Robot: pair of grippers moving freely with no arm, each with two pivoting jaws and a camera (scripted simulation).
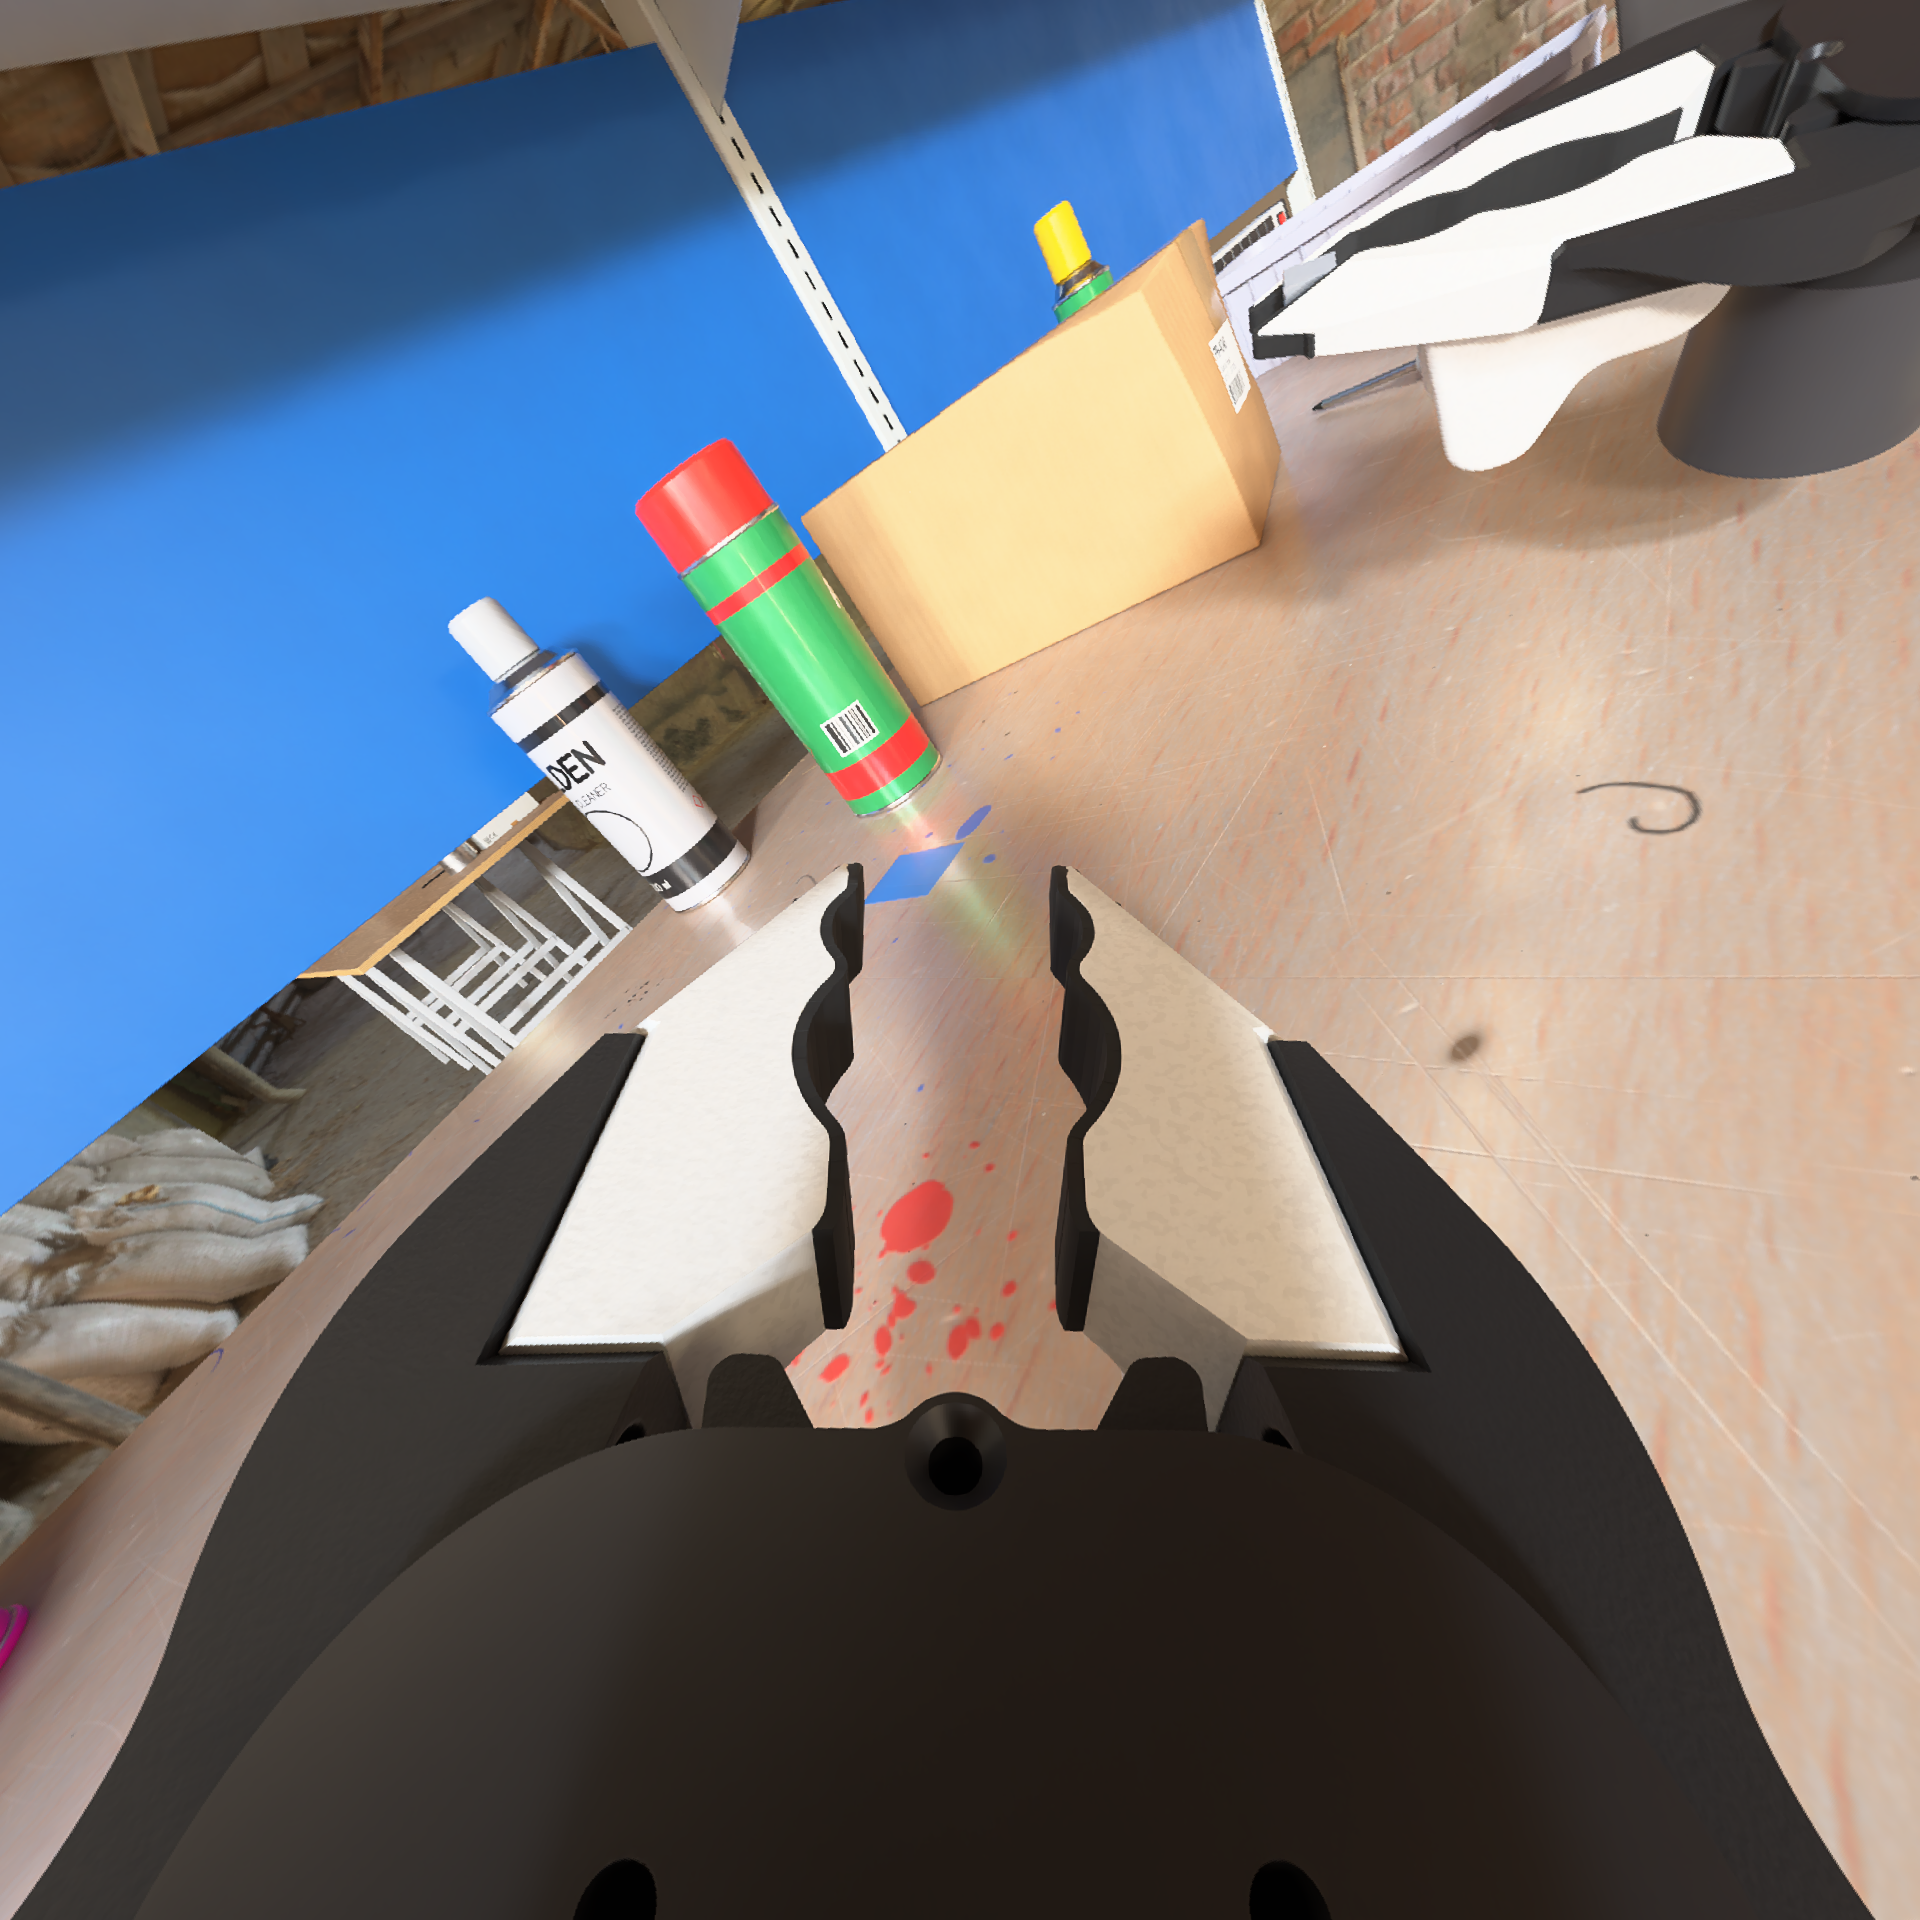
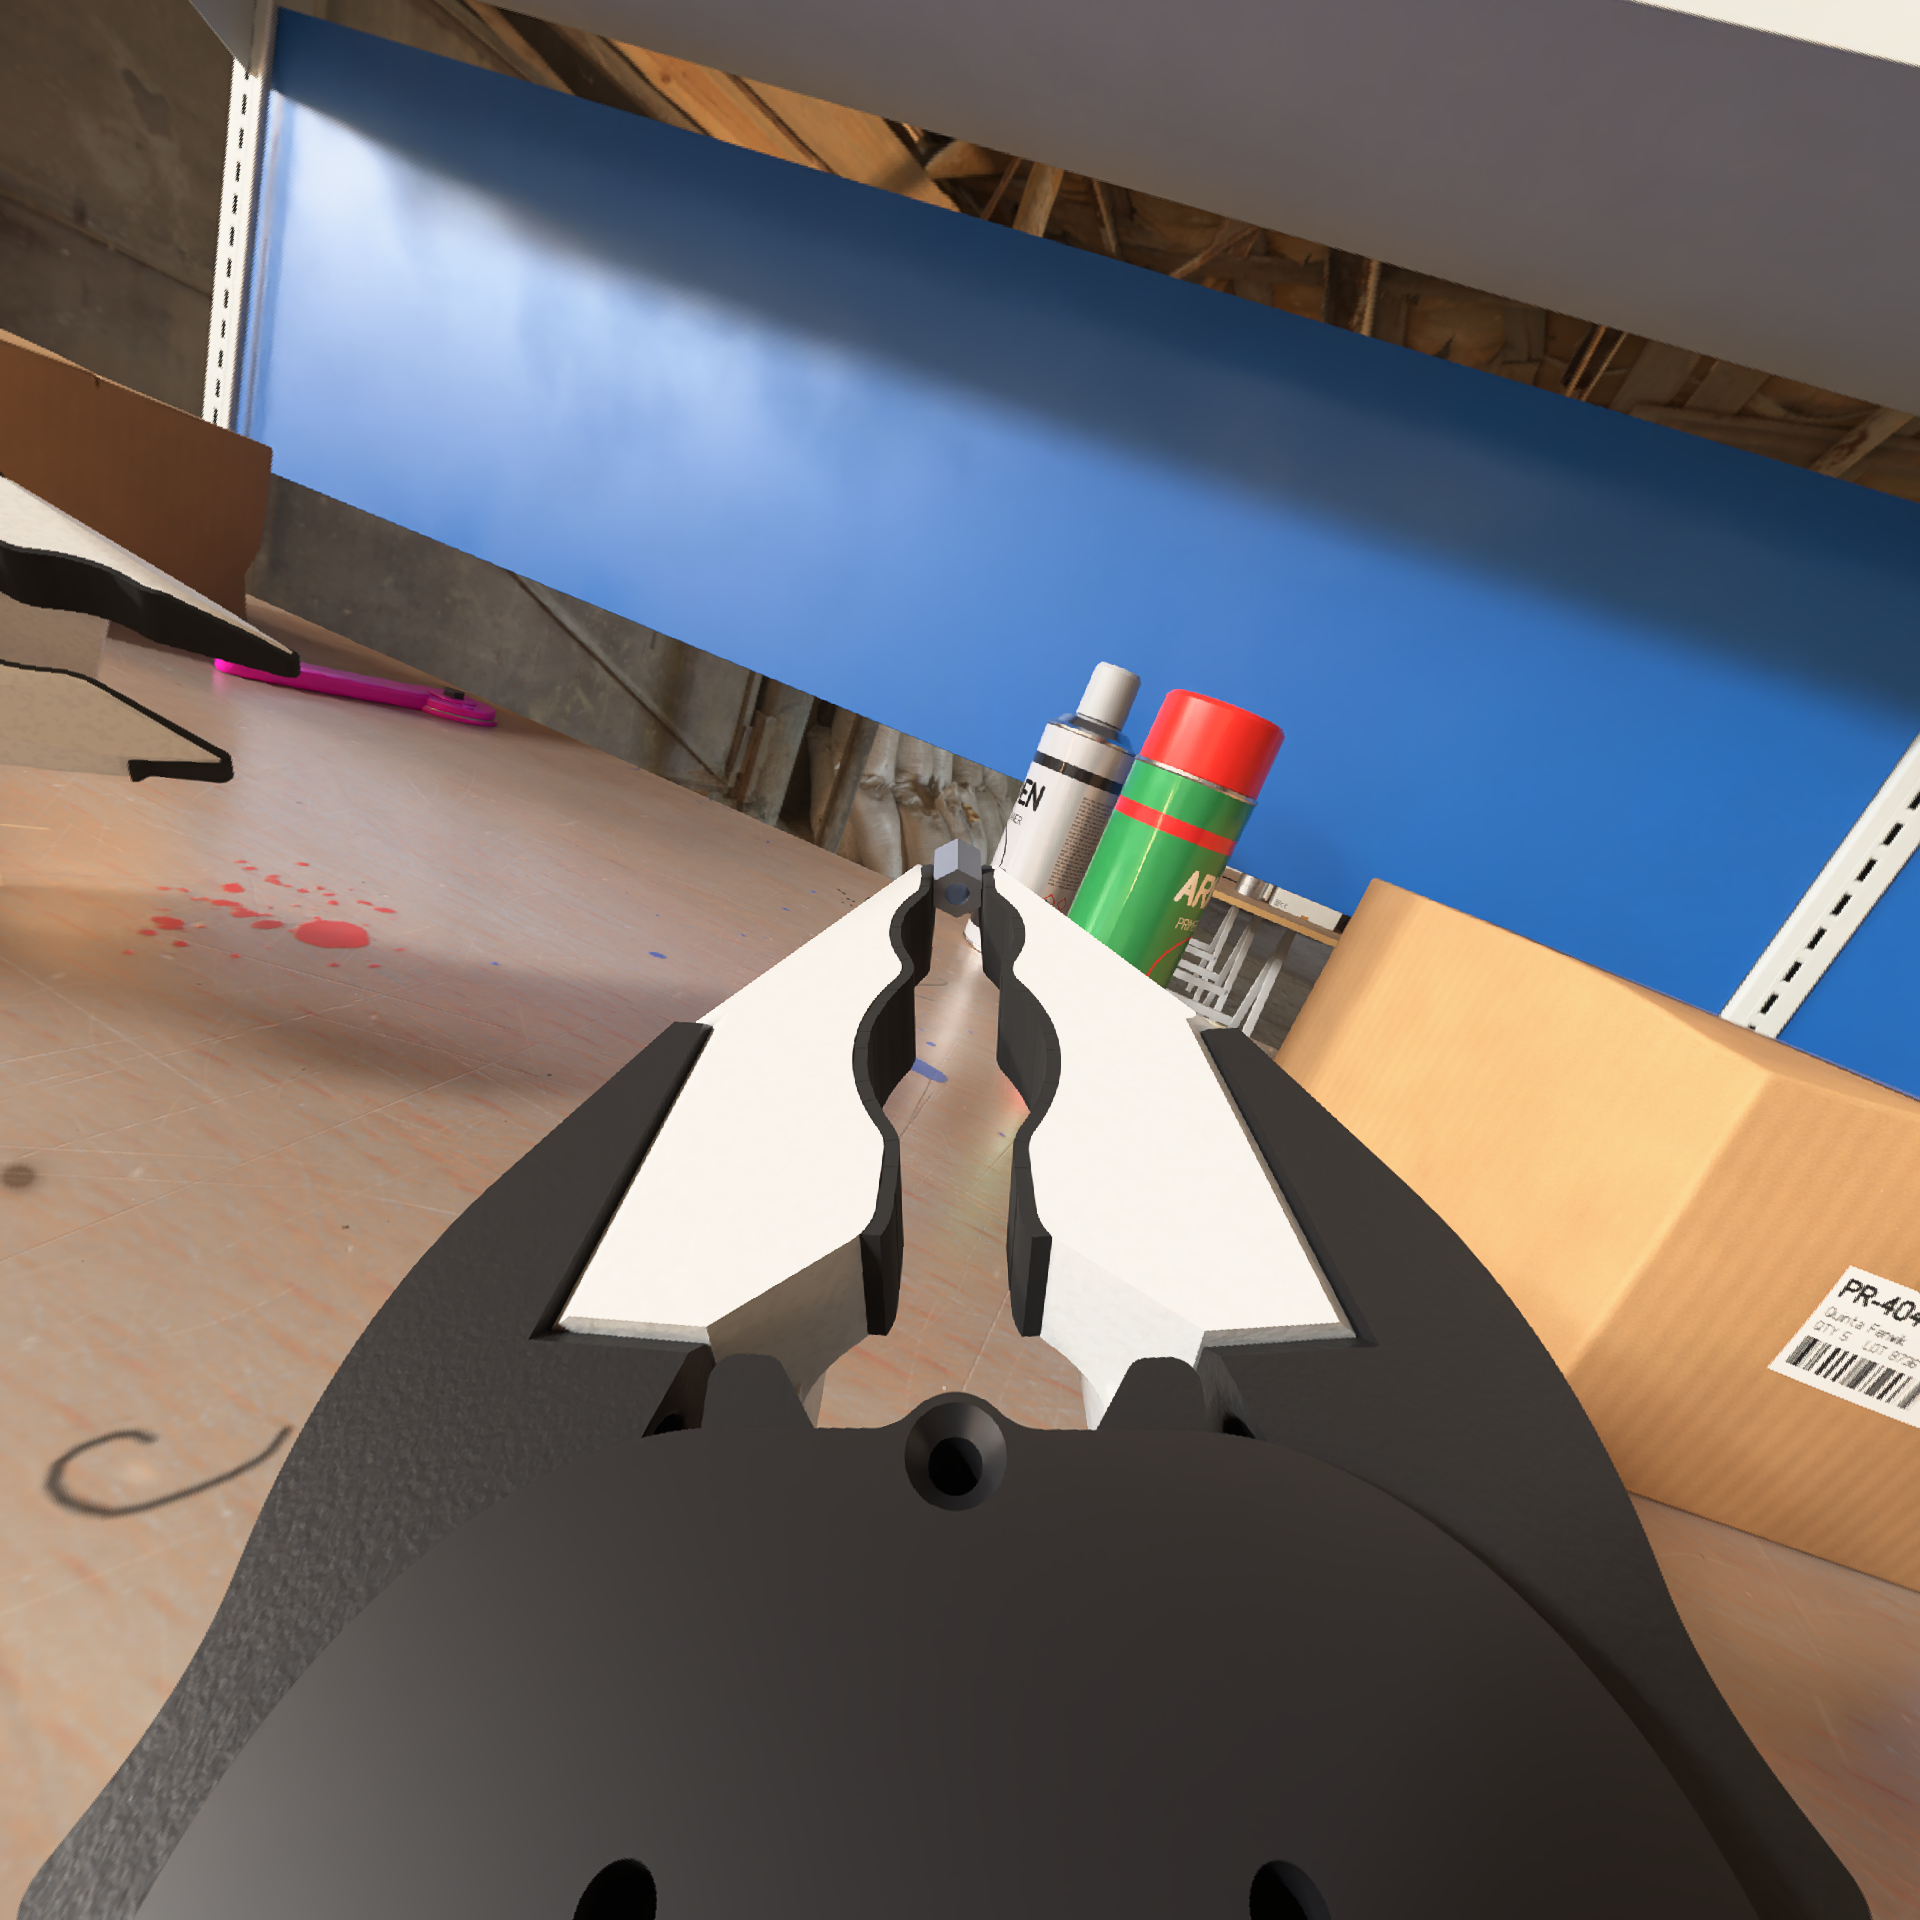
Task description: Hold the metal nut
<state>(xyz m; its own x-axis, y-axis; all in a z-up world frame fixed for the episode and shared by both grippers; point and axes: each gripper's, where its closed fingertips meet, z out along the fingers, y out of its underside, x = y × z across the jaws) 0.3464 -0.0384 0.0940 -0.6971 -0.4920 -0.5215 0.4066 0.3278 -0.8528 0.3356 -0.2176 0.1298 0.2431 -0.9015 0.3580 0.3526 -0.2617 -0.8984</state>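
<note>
1. Right tool [image 2: 957, 896] is nearest to the eye: its two tips are clenched on a small grey nut [image 2: 956, 879], which sits at the very end of the fingers, lifted above the table [image 2: 436, 1081].
2. Left tool [image 1: 956, 883] is released; its fingers stand apart with nothing between them, low over red paint spots [image 1: 914, 1221] on the table.
3. Beyond the left tool stand a white can [image 1: 613, 769] and a green can [image 1: 795, 634] with a red cap, close together.
4. Just beside the green can is a cardboard box [image 1: 1049, 509], and behind the box a can with a yellow cap [image 1: 1070, 255] shows.
5. In the right wrist view a pink object [image 2: 364, 691] lies on the table, far to the left.
6. A blue wall [image 2: 935, 499] closes the back.
</note>
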